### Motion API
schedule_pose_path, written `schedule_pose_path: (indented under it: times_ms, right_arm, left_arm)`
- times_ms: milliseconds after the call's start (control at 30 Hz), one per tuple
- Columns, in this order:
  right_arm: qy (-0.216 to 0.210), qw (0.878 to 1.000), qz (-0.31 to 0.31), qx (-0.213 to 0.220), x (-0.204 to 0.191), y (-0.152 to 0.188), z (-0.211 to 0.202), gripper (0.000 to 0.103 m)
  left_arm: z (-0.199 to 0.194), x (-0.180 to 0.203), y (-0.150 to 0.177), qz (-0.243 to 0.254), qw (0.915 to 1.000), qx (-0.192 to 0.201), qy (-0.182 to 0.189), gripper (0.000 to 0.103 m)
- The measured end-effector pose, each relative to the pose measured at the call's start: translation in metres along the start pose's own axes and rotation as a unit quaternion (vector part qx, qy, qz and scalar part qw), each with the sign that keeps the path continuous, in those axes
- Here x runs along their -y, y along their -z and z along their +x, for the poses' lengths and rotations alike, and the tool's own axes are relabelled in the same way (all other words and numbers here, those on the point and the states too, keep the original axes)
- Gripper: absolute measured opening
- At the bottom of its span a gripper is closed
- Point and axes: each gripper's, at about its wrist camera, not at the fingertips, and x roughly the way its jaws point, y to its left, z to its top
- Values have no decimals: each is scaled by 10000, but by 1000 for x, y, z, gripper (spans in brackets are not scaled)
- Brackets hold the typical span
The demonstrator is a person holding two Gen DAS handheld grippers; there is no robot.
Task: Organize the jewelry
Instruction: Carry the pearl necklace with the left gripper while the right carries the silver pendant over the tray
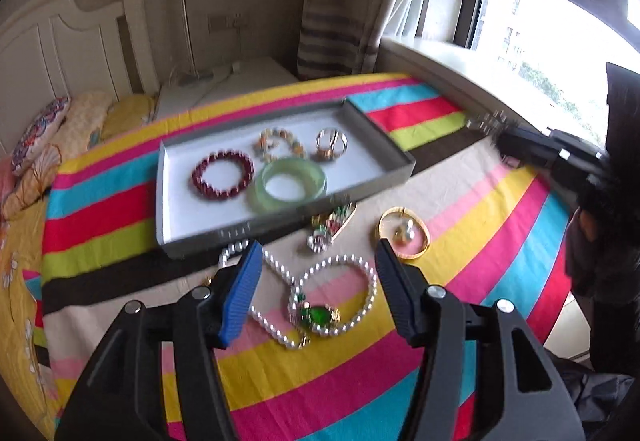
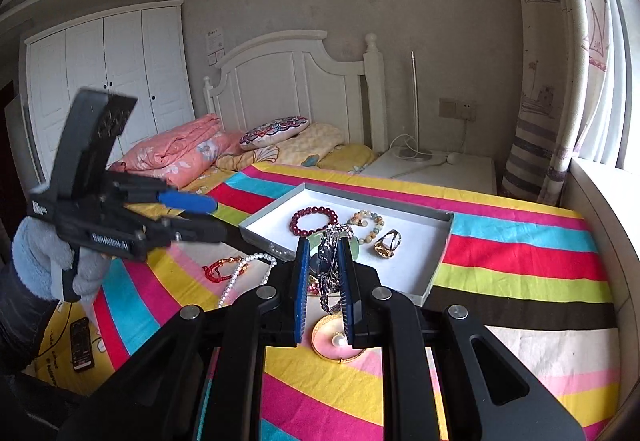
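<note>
silvery chain bracelet [image 2: 331,261], perhaps beaded, dangles in right hand-held gripper [image 2: 324,273].

Left gripper [image 2: 200,217]: black frame, blue ribbed pads, silver screws, white lettering on side. Right gripper [image 2: 324,273] likewise. Pale blue fleece glove [image 2: 44,253], dark sleeve [image 2: 20,321].

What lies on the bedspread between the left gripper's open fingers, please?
In the left wrist view, the left gripper frames a pearl necklace with a green pendant, lying untouched on the striped bedspread.
</note>
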Motion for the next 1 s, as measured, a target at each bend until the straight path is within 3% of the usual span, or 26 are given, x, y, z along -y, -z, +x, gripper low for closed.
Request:
schedule_pose_path:
  times_ms: [167, 267, 333, 367, 400, 633, 1000]
  right_arm:
    - [15, 9999, 124, -70, 7, 7, 1, 15]
    - [-15, 9998, 168, -107, 6, 12, 4, 15]
    - [-36, 9997, 177, -146, 6, 14, 7, 15]
    - [-44, 9997, 179, -164, 6, 16, 8, 15]
    - [-51, 9996, 186, -183, 6, 17, 9, 15]
    - [-64, 9997, 175, -177, 5, 18, 8, 15]
    - [-127, 9998, -36, -140, -5, -2, 20, 15]
  left_arm:
    - [39, -30, 23, -480, 9984, -215, 190, 42]
    - [58, -22, 27, -307, 9983, -420, 254, 40]
    - [71, -13, 30, -95, 9980, -626, 0, 39]
    - [72, -8, 31, 43, 9984, -543, -179, 33]
    - [71, -6, 31, 89, 9982, -535, -274, 6]
    - [27, -8, 14, -88, 9999, 81, 13, 7]
    - [-56, -1, -63, 53, 9943, 1063, -7, 7]
